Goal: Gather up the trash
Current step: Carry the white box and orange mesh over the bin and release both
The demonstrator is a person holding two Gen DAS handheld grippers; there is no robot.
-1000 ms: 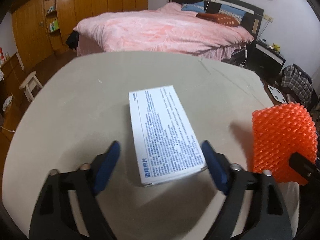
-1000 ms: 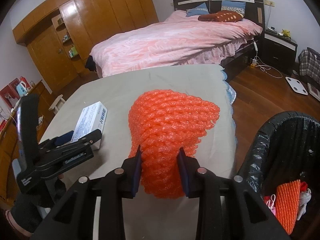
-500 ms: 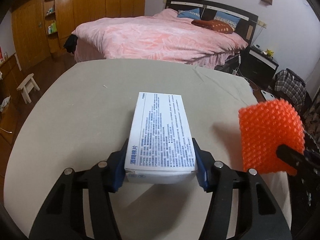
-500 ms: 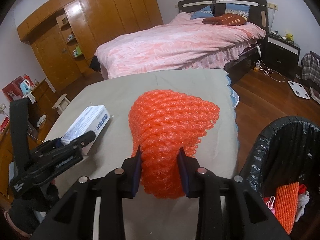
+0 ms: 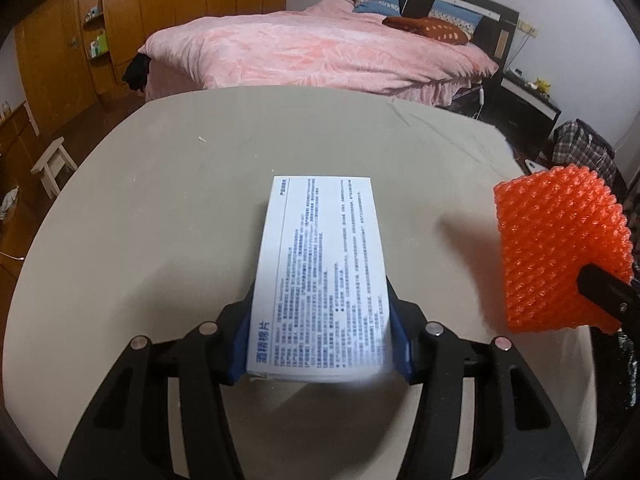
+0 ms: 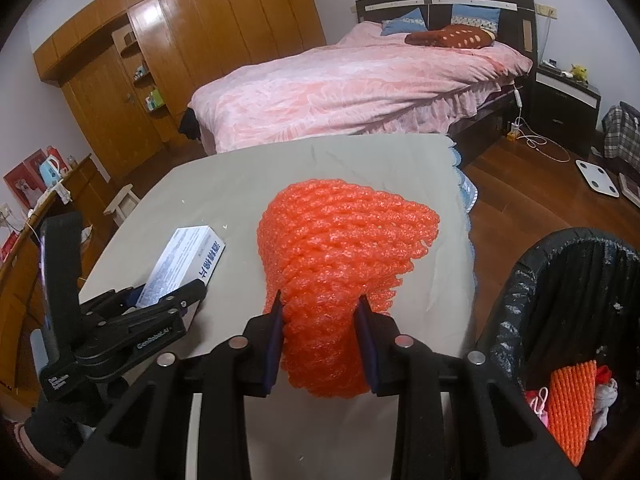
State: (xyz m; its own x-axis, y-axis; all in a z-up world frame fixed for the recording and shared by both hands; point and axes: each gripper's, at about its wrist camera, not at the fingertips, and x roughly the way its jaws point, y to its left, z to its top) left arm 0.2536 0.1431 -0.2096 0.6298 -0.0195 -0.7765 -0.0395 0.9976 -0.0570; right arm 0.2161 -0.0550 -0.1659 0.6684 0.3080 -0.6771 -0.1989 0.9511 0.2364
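Observation:
My left gripper (image 5: 320, 344) is shut on a white box with blue print (image 5: 324, 276) and holds it above the grey table (image 5: 160, 216). The box also shows in the right wrist view (image 6: 184, 264), held in the left gripper (image 6: 168, 296). My right gripper (image 6: 322, 344) is shut on an orange foam net (image 6: 340, 272) and holds it over the table's right part. The net also shows in the left wrist view (image 5: 560, 248). A black trash bin (image 6: 568, 292) stands at the right beside the table, with another orange net (image 6: 570, 404) and other scraps inside.
A bed with a pink cover (image 6: 352, 88) stands beyond the table. Wooden wardrobes (image 6: 168, 48) line the left wall. A small white stool (image 5: 52, 164) stands left of the table. A white scale (image 6: 598, 178) lies on the wooden floor at the right.
My left gripper has closed on the white box and lifted it off the table. My right gripper keeps hold of the orange net and has risen slightly.

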